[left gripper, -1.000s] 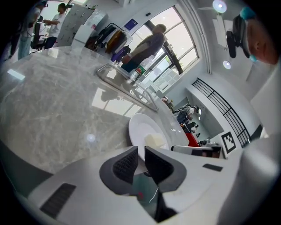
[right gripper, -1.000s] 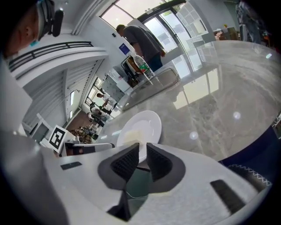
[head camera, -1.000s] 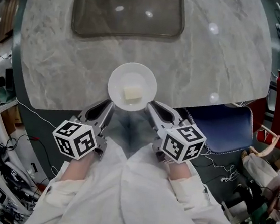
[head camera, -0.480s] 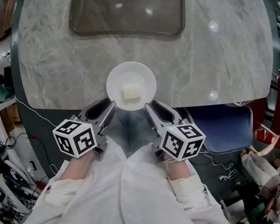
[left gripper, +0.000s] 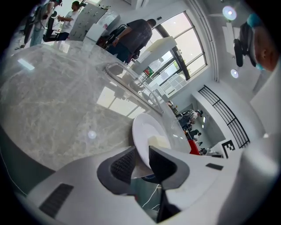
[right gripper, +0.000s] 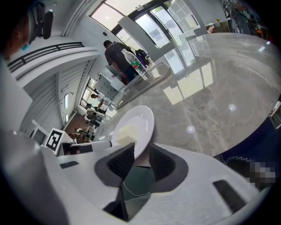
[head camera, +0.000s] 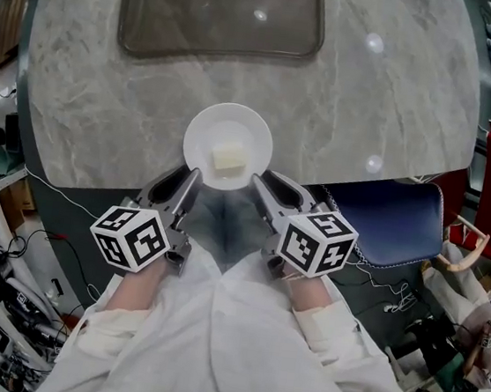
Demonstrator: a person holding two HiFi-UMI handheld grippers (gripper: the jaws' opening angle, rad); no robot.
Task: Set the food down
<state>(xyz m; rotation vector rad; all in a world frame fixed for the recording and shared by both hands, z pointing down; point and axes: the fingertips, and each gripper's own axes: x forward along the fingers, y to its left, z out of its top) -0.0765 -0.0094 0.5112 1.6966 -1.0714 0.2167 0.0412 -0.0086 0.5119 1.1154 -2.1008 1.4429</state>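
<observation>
plate (head camera: 207, 135) farther forward — near rim hidden

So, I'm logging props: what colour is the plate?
White, no pattern; the plate shows best in the head view.

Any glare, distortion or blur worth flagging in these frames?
Head view: lamp glints on the table, corners warped, plate sharp. Left gripper view: heavy fisheye, window glare on the table. Right gripper view: same, plus a mosaic patch lower right.

we've got right gripper (right gripper: 139, 152) pinching the white plate (right gripper: 137, 119) rim | pale food block (right gripper: 124, 133) on it | marble table (right gripper: 210, 101) beyond
</observation>
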